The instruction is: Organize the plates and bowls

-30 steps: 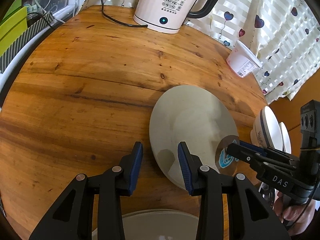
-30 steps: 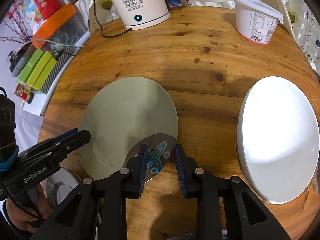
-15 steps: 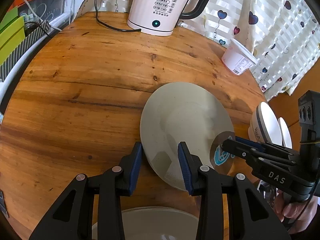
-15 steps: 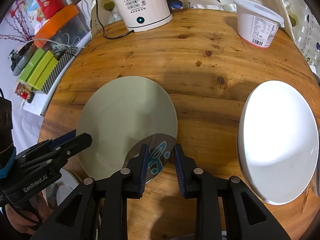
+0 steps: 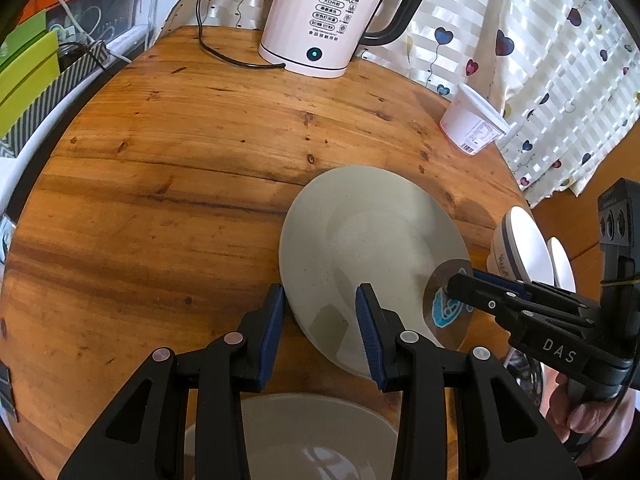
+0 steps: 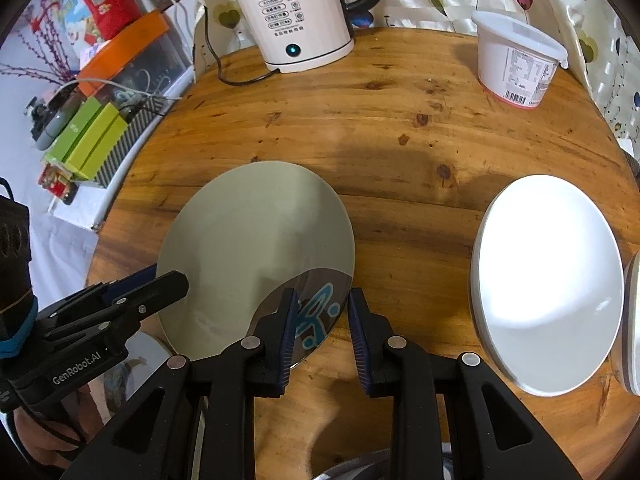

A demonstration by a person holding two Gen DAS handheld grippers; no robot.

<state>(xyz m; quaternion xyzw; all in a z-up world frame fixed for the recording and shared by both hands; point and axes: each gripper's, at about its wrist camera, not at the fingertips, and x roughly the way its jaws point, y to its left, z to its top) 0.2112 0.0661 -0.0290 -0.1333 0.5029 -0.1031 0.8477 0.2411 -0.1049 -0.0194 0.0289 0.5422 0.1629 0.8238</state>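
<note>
- Plates and bowls sit on a big round wooden table [image 5: 168,184], and the grey plate [image 5: 360,240] in the middle is the one both tools are working on.
- That grey plate looks tilted, with one edge up off the wood. I cannot tell if its far edge touches the table.
- A white bowl [image 6: 548,280] stands well apart from the grey plate, over on the right side. It looks deep and shiny, so it may be slippery.
- A white kettle [image 5: 332,16] stands at the far edge of the table, out of the way.
- Another pale plate [image 5: 304,432] shows just under the left tool, close to the near edge.
- A white tub [image 6: 516,60] with a lid sits near the curtain.
- The left gripper [image 5: 320,320] has its fingers wide apart, and the near rim of the grey plate sits between them. Nothing is pinched yet.
- The right gripper [image 6: 320,328] is also open, with a small shiny disc [image 6: 312,316] with blue marks between its fingers. The disc lies over the plate's edge. I cannot tell if the fingers touch it.
- I think the grey plate is hard and a bit heavy, and it would break if dropped. The rim is the best place to grab, with one finger on top and one under.
- A thin rim can slip, so a firm, slow squeeze seems wise.
</note>
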